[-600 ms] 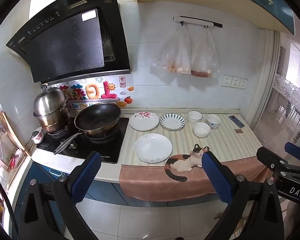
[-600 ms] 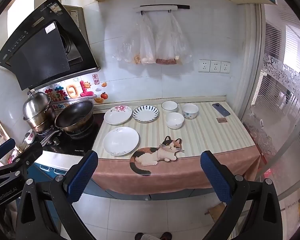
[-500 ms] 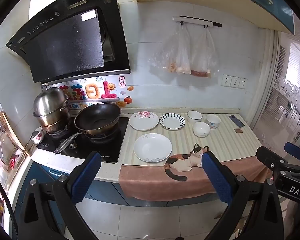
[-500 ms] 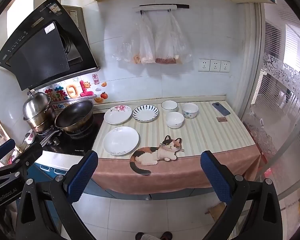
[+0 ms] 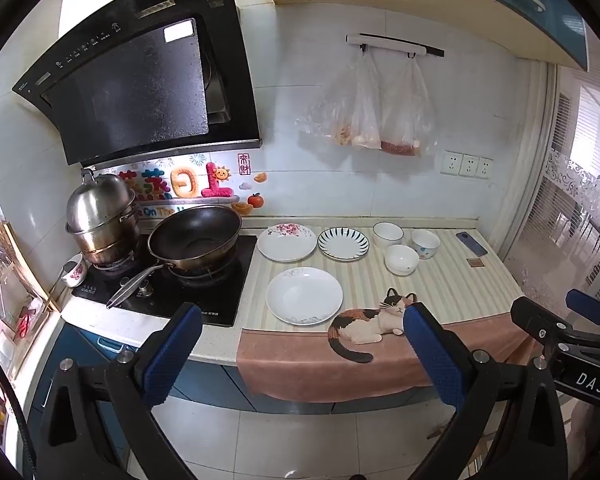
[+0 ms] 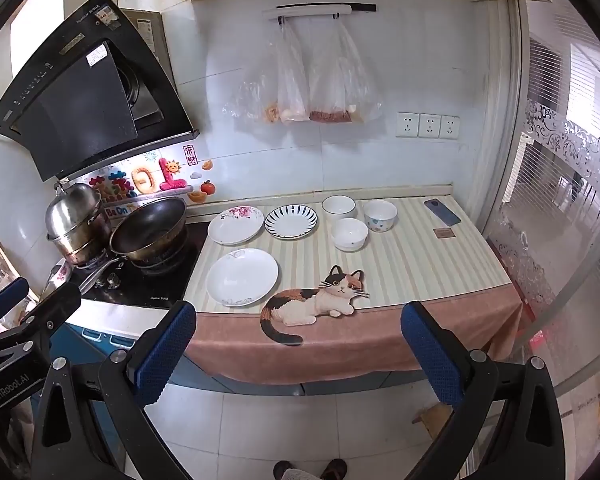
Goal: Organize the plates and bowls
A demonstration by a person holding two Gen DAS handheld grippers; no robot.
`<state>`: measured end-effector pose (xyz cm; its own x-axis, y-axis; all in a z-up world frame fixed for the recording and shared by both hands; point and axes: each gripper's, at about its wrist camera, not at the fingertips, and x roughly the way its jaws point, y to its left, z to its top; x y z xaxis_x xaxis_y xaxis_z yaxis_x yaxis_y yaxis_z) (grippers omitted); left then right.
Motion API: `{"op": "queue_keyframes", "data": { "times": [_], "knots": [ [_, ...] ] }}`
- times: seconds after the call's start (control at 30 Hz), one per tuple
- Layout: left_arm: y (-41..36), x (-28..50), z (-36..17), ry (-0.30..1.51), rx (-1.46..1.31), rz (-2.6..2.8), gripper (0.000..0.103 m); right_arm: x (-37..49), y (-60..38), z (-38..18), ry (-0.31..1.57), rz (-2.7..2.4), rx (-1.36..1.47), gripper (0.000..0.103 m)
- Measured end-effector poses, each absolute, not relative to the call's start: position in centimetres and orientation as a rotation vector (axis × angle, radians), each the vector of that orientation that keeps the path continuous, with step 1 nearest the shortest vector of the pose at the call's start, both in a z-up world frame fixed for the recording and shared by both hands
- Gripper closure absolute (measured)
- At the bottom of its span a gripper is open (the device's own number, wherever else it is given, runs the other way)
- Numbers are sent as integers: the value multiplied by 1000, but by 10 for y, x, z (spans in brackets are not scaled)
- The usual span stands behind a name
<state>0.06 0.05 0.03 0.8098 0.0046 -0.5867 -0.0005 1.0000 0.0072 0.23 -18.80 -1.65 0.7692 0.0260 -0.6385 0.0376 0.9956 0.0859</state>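
On the striped tabletop (image 5: 452, 292) ahead of me, nothing has been gathered yet: three plates lie on the left part, beside the stove, and three bowls cluster to their right. My left gripper (image 5: 302, 356) and right gripper (image 6: 298, 354) both hang out in front of the counter edge, well apart from the crockery, each spread wide and empty, which I take as readiness for a first reach.

A plain white plate (image 5: 304, 295) lies nearest me, shallow, glossy and broad. Behind it sit the floral plate (image 5: 287, 242) and, just to its right, the blue-striped plate (image 5: 343, 243), all three flat and separate, none overlapping. Among the bowls, the white bowl (image 5: 401, 259) stands nearest, with the blue-rimmed bowl (image 5: 388, 234) and the dotted bowl (image 5: 425, 243) behind it; all are upright, mouths up, smooth and glazed, probably slippery at the rim.

Such a spread layout, I judge, leaves every piece free to be taken by its edge and stacked like on like. A cat-printed cloth (image 6: 320, 300) drapes soft over the near edge, and a dark wok (image 5: 195, 238) sits on the stove at left.
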Motion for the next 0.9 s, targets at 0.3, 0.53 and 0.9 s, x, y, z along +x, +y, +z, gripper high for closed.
{"op": "queue_keyframes", "data": {
  "times": [0.3, 0.53, 0.9],
  "knots": [
    [-6, -2, 4, 627, 4, -1, 0, 5, -188, -14, 693, -7, 95, 0],
    [-9, -4, 5, 629, 0, -1, 0, 5, -189, -13, 697, -11, 92, 0],
    [-9, -2, 3, 628, -2, -1, 0, 7, -191, -13, 698, -15, 93, 0]
  ]
}}
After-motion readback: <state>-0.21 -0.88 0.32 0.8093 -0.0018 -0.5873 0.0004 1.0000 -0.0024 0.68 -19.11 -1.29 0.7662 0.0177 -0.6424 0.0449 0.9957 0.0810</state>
